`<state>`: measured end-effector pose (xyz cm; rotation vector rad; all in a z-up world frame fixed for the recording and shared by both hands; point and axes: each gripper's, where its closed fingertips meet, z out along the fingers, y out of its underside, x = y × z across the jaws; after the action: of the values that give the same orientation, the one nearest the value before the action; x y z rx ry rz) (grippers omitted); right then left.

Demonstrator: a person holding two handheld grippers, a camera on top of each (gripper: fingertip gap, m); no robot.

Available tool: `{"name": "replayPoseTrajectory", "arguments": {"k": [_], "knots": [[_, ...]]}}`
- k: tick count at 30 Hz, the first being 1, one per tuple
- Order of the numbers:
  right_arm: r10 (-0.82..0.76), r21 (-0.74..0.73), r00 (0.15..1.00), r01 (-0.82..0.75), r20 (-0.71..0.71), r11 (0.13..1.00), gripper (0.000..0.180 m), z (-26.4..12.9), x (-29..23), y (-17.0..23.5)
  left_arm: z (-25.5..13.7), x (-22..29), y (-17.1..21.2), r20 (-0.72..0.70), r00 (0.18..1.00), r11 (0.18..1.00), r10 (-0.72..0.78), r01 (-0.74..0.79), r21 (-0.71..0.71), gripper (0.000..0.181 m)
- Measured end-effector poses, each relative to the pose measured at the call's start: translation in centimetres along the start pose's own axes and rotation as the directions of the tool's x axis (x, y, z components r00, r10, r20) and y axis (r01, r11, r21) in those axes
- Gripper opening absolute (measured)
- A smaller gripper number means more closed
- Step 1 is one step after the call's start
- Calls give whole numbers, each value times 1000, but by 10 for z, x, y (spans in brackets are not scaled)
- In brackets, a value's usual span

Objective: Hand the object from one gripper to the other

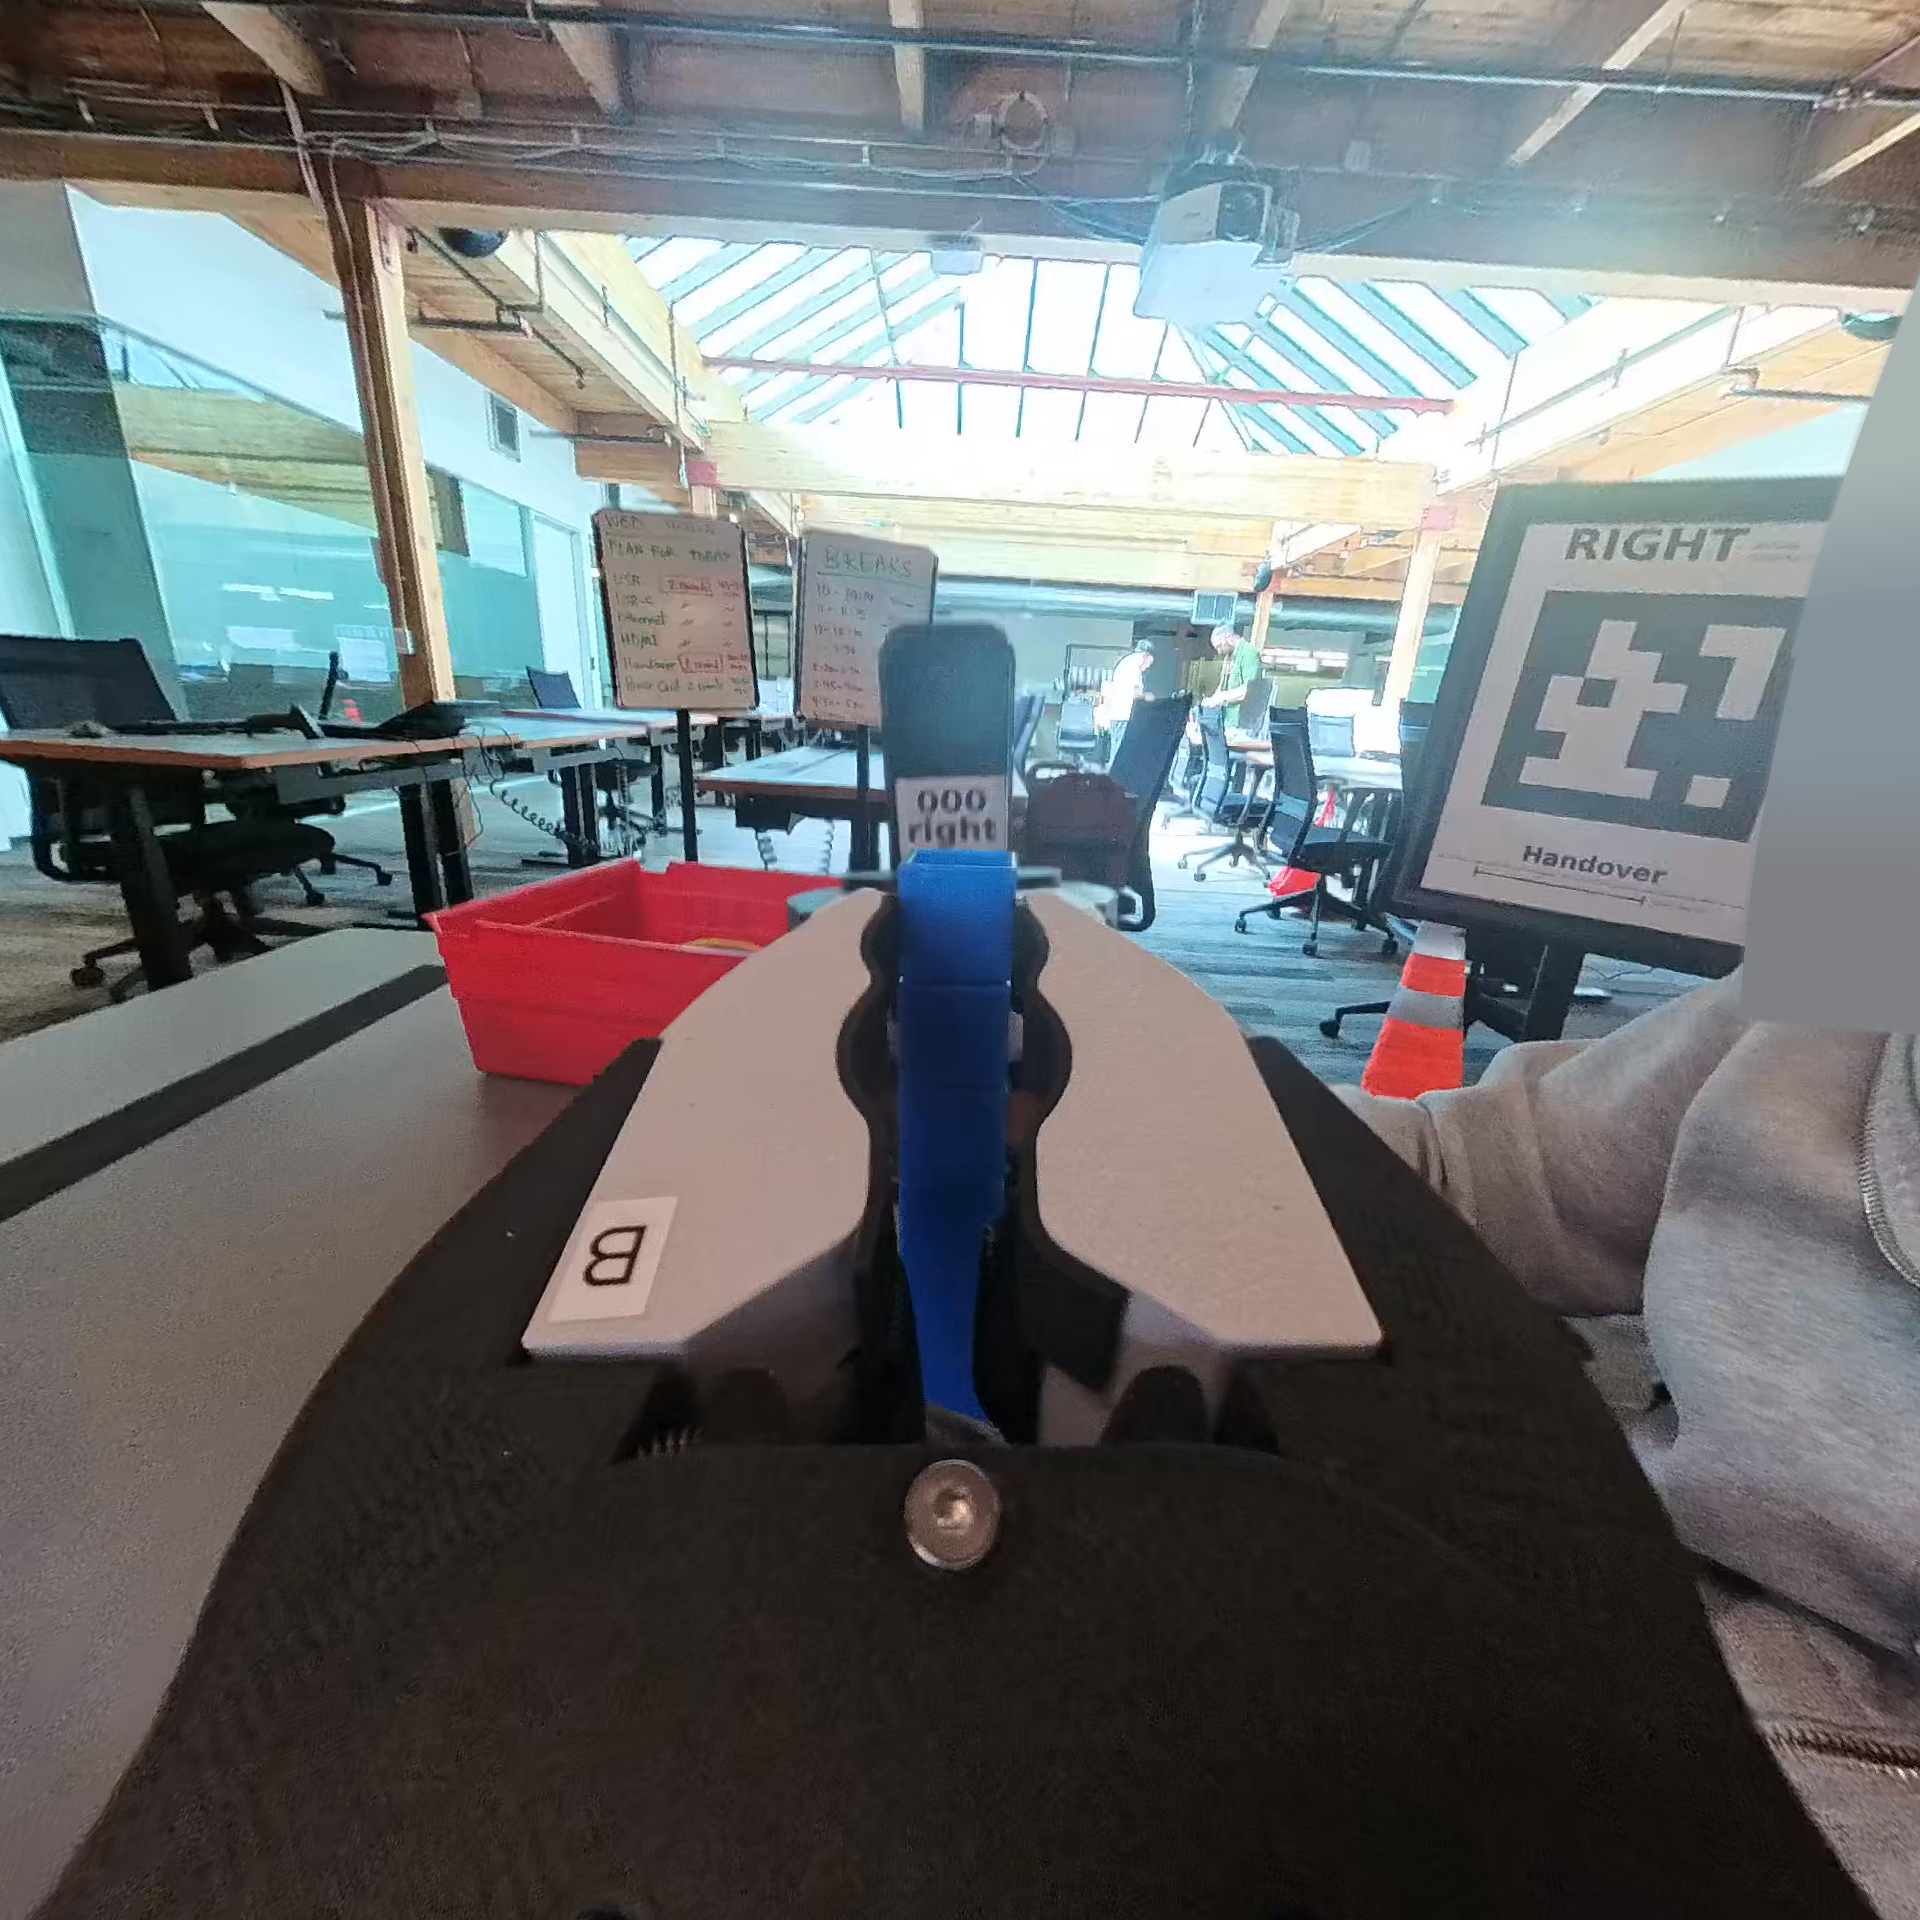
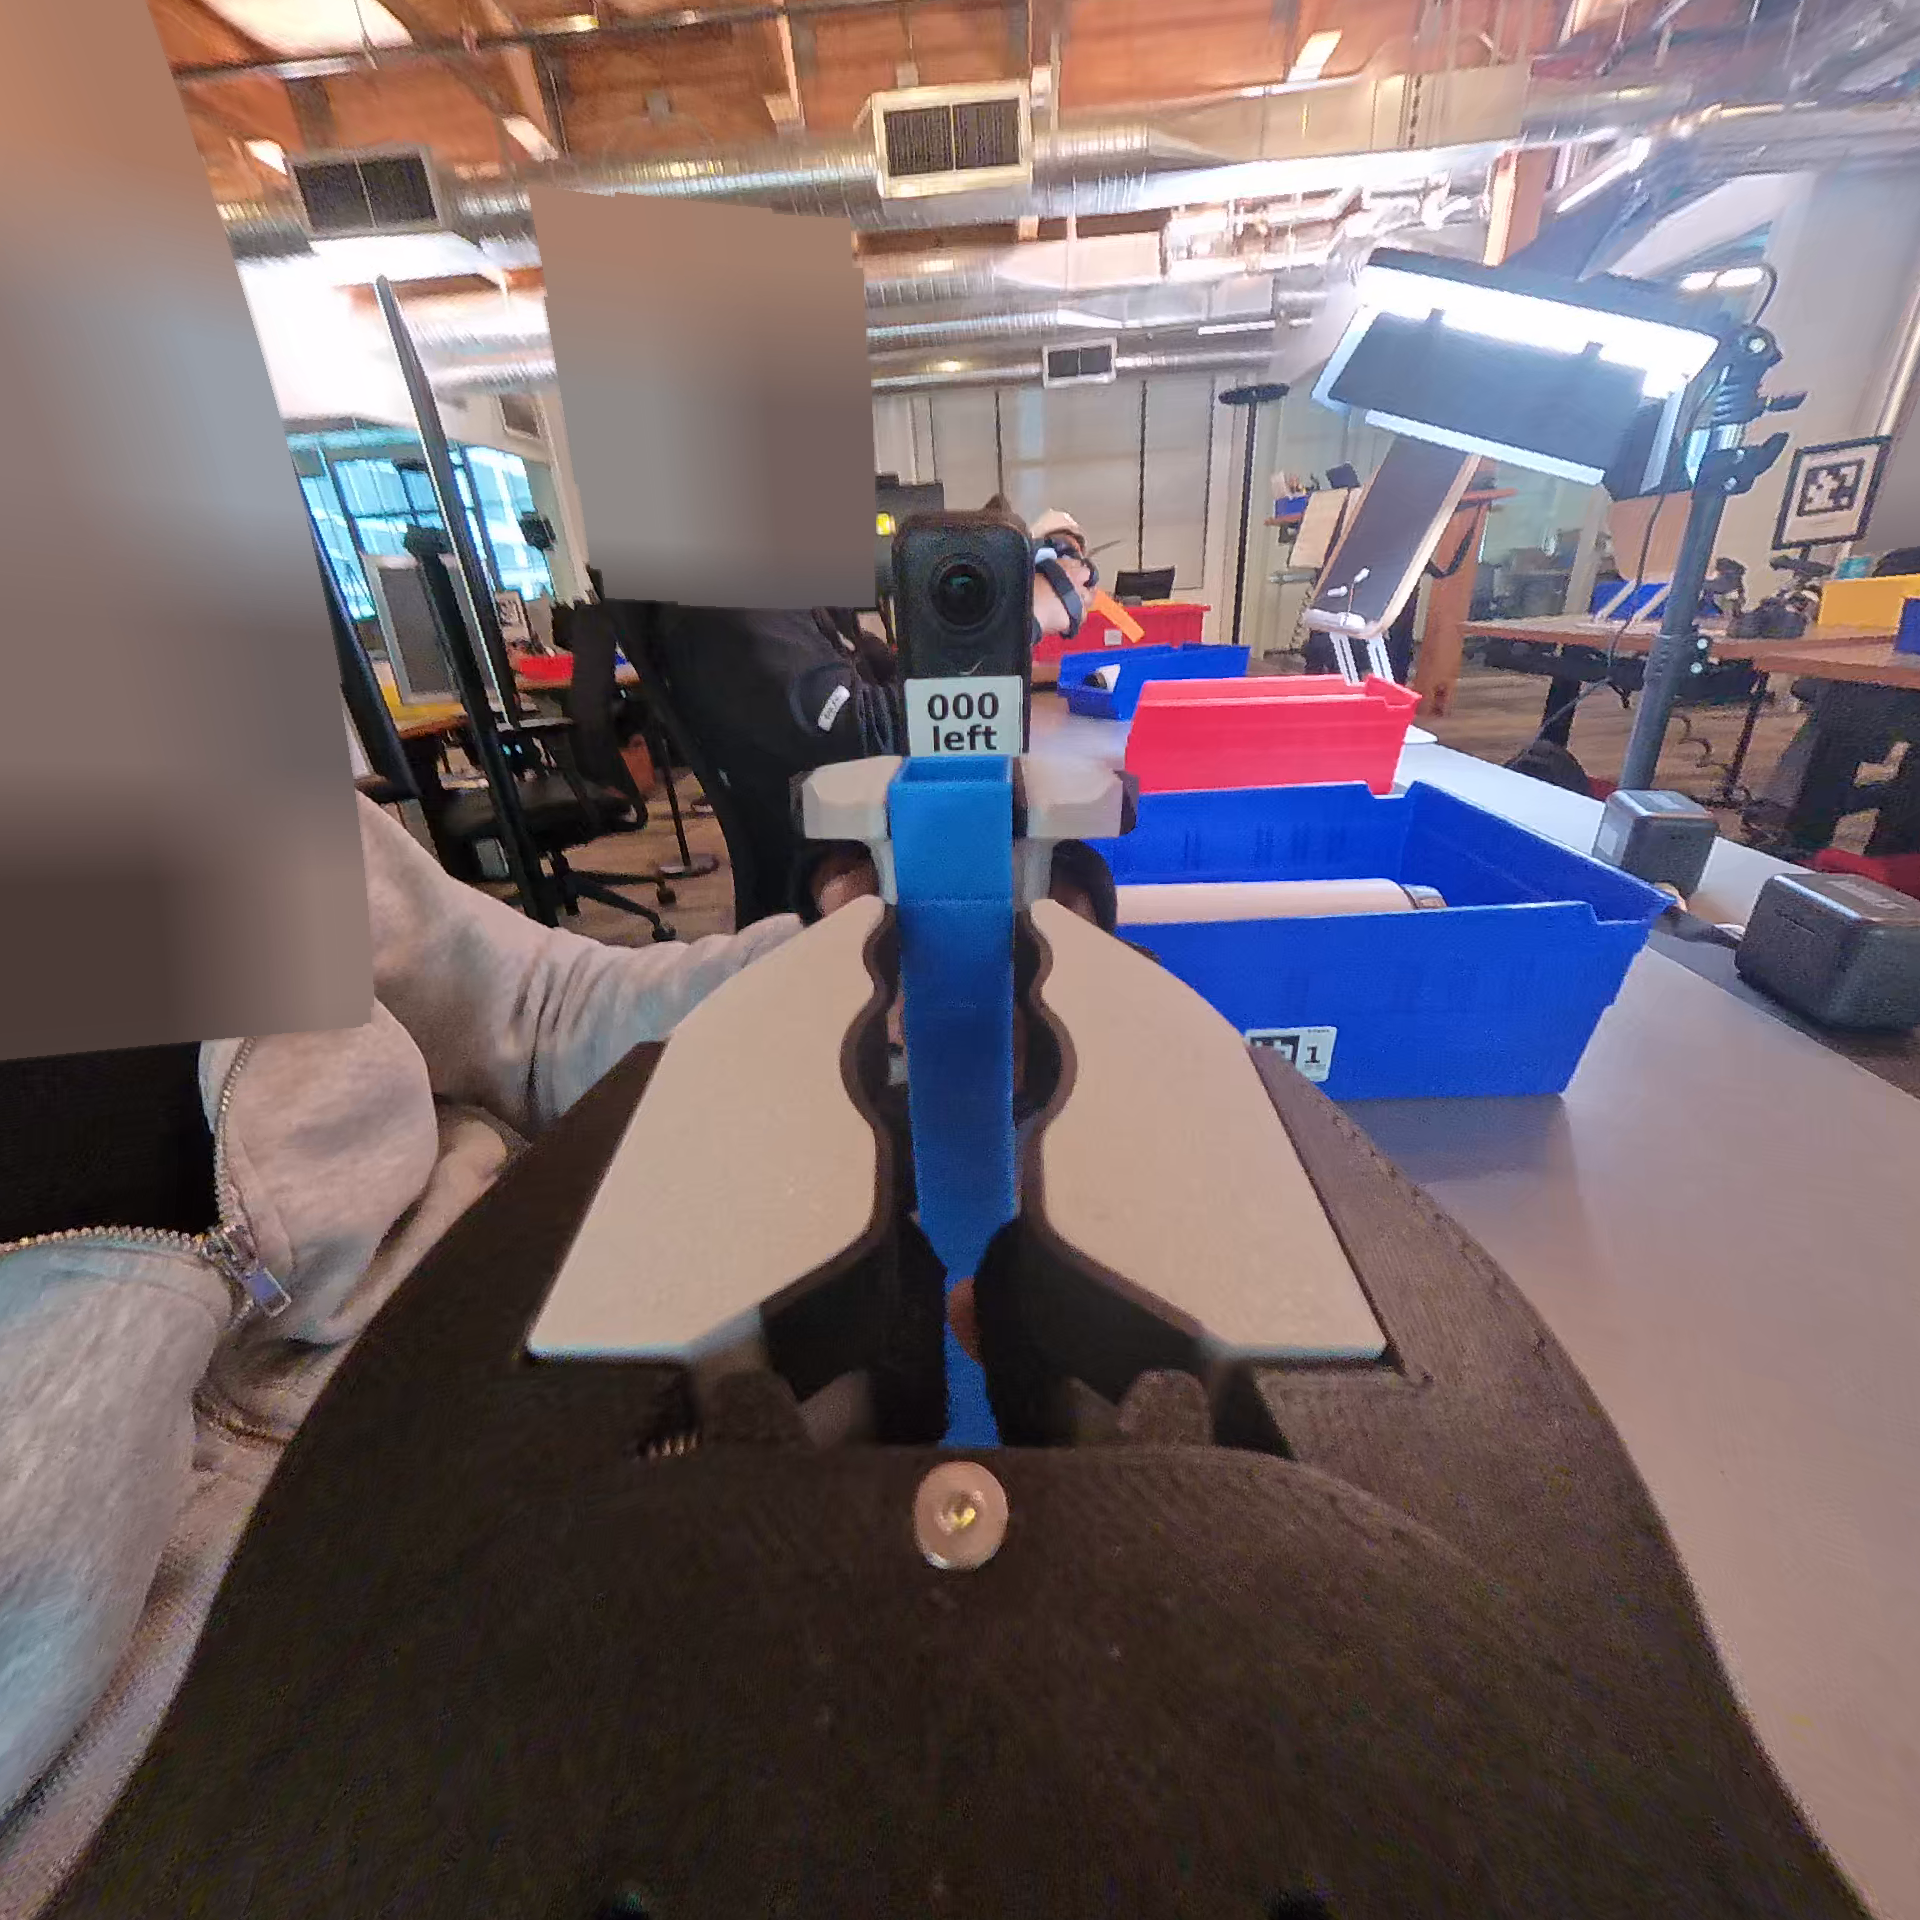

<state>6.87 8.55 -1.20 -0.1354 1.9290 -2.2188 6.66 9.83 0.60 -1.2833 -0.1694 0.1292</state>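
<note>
A long blue rectangular bar (image 1: 953, 1091) runs forward between the fingers of my left gripper (image 1: 956, 904), which is shut on it. In the right wrist view the same blue bar (image 2: 956, 1039) lies between the fingers of my right gripper (image 2: 956, 914), also closed against it. The two grippers face each other, held above the table. The left gripper (image 2: 951, 821) clasps the bar's far end, its camera above. The right gripper (image 1: 956, 878) shows behind the bar's far end in the left wrist view, mostly hidden.
A grey table (image 1: 208, 1195) carries a red bin (image 1: 582, 966). On the other side stand a blue bin (image 2: 1403, 935), a red bin (image 2: 1268, 727) and black devices (image 2: 1839, 956). A marker sign (image 1: 1621, 707) and orange cone (image 1: 1418, 1018) stand nearby. A person's grey sleeve (image 1: 1662, 1195) is close.
</note>
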Motion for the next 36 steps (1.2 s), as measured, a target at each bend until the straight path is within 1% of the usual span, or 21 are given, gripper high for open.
{"name": "replayPoseTrajectory", "arguments": {"k": [1, 2, 3, 6, 9, 10, 12, 15, 16, 17, 21, 22, 23, 24, 27, 29, 31, 32, 33, 34, 36], "knots": [[13, 15, 1000, -13, 0, 1000, 32, 0, 1, -1, -1, 0, -6, 5, 1000, 1000, 3, -3, 31, 20], [28, 8, 1000, -28, -4, 1000, 48, 1, 2, 2, -2, -2, -13, 14, 1000, 998, 3, -4, 69, 20], [50, -26, 999, -51, -3, 998, 59, 3, 4, 9, -5, -3, -21, 23, 1000, 994, -1, -2, 106, 21], [145, -195, 989, -135, 38, 971, 72, 11, 2, 43, -18, -8, -42, 44, 999, 977, -9, 0, 213, 20], [179, -341, 983, -156, 35, 927, 67, 16, 2, 75, -31, -13, -57, 56, 998, 953, -42, 23, 303, 20], [177, -363, 984, -155, 28, 919, 58, 17, 4, 81, -35, -14, -59, 57, 997, 947, -50, 30, 321, 20], [178, -366, 984, -159, 19, 917, 22, 16, 6, 83, -38, -17, -61, 61, 996, 941, -62, 38, 336, 20], [122, -352, 993, -114, 1, 929, 21, 10, 11, 76, -42, -20, -63, 65, 994, 931, -90, 61, 359, 21], [103, -332, 995, -97, -1, 938, 21, 9, 12, 72, -41, -20, -61, 55, 993, 935, -101, 76, 345, 25], [98, -300, 995, -91, 6, 949, 21, 9, 11, 66, -38, -21, -54, 51, 992, 947, -114, 93, 308, 37], [99, -200, 995, -92, 23, 975, 21, 6, 9, 45, -20, -16, -15, 36, 991, 987, -130, 126, 104, 50], [92, -186, 995, -87, 23, 979, 21, 5, 8, 42, -16, -13, -5, 29, 993, 993, -114, 113, 46, 42], [91, -174, 996, -85, 25, 981, 20, 4, 8, 39, -12, -9, 2, 14, 996, 996, -85, 85, 2, 24], [91, -168, 995, -85, 29, 982, 21, 4, 7, 38, -10, -8, 4, 23, 998, 998, -62, 62, -2, 23], [92, -146, 995, -86, 31, 985, 21, 4, 6, 34, -11, -8, -3, 28, 999, 999, -39, 39, 34, 22], [123, -139, 992, -117, 36, 983, 41, 3, 7, 33, -18, -12, -17, 46, 997, 990, -57, 51, 129, 22], [160, -189, 986, -150, 38, 970, 49, 3, 7, 42, -25, -16, -28, 49, 995, 977, -82, 71, 201, 22], [164, -205, 985, -152, 43, 967, 43, 4, 7, 44, -28, -17, -31, 48, 995, 971, -92, 79, 224, 22], [154, -203, 987, -141, 52, 969, 26, 5, 5, 44, -29, -17, -33, 43, 994, 967, -101, 88, 239, 22], [136, -192, 989, -124, 50, 973, 22, 5, 5, 43, -30, -16, -34, 32, 993, 962, -115, 103, 251, 22], [111, -188, 993, -102, 39, 977, 22, 4, 6, 40, -29, -16, -33, 33, 992, 962, -119, 107, 252, 22]]}}
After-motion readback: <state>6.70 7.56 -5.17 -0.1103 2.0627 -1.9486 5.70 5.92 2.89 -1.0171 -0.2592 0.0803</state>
